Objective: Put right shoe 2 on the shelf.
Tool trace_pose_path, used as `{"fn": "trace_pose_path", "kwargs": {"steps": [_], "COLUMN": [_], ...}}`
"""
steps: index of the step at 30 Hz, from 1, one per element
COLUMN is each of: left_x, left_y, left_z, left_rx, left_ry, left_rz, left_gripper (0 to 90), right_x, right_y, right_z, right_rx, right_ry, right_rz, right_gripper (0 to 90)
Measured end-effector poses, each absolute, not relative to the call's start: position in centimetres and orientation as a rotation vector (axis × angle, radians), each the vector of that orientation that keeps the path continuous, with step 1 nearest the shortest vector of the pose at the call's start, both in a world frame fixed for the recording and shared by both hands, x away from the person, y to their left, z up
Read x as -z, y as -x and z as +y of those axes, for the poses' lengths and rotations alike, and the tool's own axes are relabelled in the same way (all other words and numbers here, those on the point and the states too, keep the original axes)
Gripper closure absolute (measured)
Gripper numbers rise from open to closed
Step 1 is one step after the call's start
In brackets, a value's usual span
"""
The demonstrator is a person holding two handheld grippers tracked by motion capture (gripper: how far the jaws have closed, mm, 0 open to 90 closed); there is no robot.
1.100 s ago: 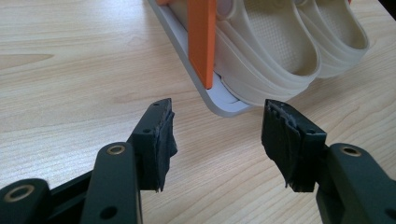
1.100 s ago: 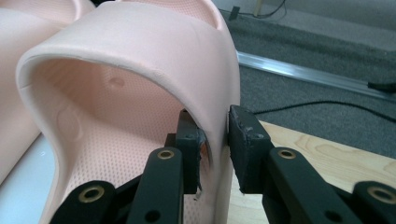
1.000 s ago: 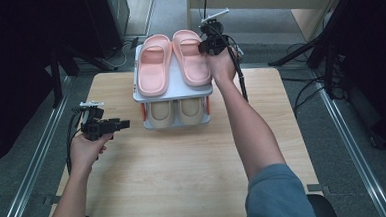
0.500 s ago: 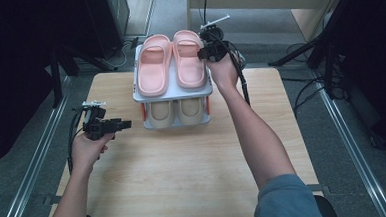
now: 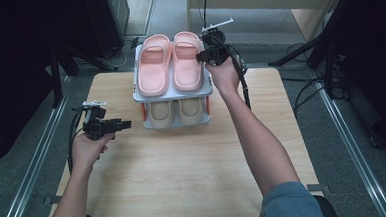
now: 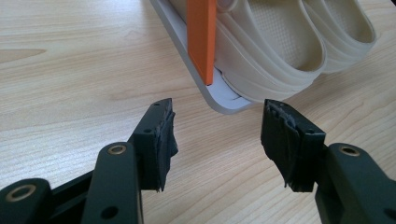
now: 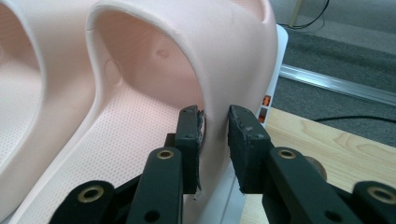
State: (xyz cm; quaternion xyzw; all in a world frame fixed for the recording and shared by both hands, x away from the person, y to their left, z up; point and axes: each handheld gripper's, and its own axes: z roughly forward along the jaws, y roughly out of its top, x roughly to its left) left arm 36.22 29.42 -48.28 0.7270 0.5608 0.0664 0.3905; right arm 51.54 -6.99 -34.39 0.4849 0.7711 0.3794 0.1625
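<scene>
A two-shelf rack (image 5: 173, 95) stands at the far middle of the wooden table. On its top shelf lie two pink slippers, the left one (image 5: 153, 65) and the right one (image 5: 187, 63). Two beige slippers (image 5: 159, 114) sit on the lower shelf. My right gripper (image 5: 201, 55) is at the right pink slipper's outer side. In the right gripper view its jaws (image 7: 215, 126) pinch the strap wall of that slipper (image 7: 224, 56), one pad inside and one outside. My left gripper (image 5: 127, 124) hovers open left of the rack. Its jaws (image 6: 217, 126) face the lower tray's corner (image 6: 219, 100), with nothing between them.
An orange post (image 6: 201, 37) rises from the lower tray beside a beige slipper (image 6: 280, 51). Bare tabletop (image 5: 194, 173) spreads in front of the rack. Dark stands and cables (image 5: 298, 58) surround the table on the floor.
My right gripper has shifted a little toward the near side along the right pink slipper. The left hand and gripper have kept still.
</scene>
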Motion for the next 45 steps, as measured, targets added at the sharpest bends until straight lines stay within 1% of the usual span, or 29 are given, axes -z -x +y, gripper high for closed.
{"fn": "trace_pose_path", "kwargs": {"steps": [2, 4, 8, 16, 27, 31, 45], "left_x": [48.3, 48.3, 48.3, 48.3, 48.2, 48.2, 48.2], "left_y": [-36.2, -36.2, -36.2, -36.2, -36.2, -36.2, -36.2], "left_z": [29.4, 29.4, 29.5, 29.4, 29.4, 29.3, 29.3], "left_rx": [-0.170, -0.170, -0.173, -0.174, -0.181, -0.178, -0.179], "left_ry": [-1.850, -1.851, -1.847, -1.847, -1.855, -1.859, -1.859], "left_rz": [1.421, 1.420, 1.422, 1.425, 1.426, 1.424, 1.423], "left_gripper": [44.5, 44.4, 44.3, 44.2, 44.1, 44.1, 43.8], "right_x": [34.4, 34.4, 34.0, 33.2, 33.4, 33.7, 35.6], "right_y": [-51.4, -51.3, -50.8, -49.5, -47.6, -47.0, -43.7], "right_z": [-6.9, -6.9, -6.8, -7.4, -10.1, -10.3, -11.0], "right_rx": [-1.092, -1.097, -1.111, -1.167, -1.204, -1.228, -1.293], "right_ry": [-1.367, -1.358, -1.305, -1.229, -1.159, -1.147, -1.072], "right_rz": [2.209, 2.222, 2.218, 2.256, 2.309, 2.323, 2.361], "right_gripper": [72.9, 66.2, 63.9, 64.0, 71.8, 74.4, 73.9]}}
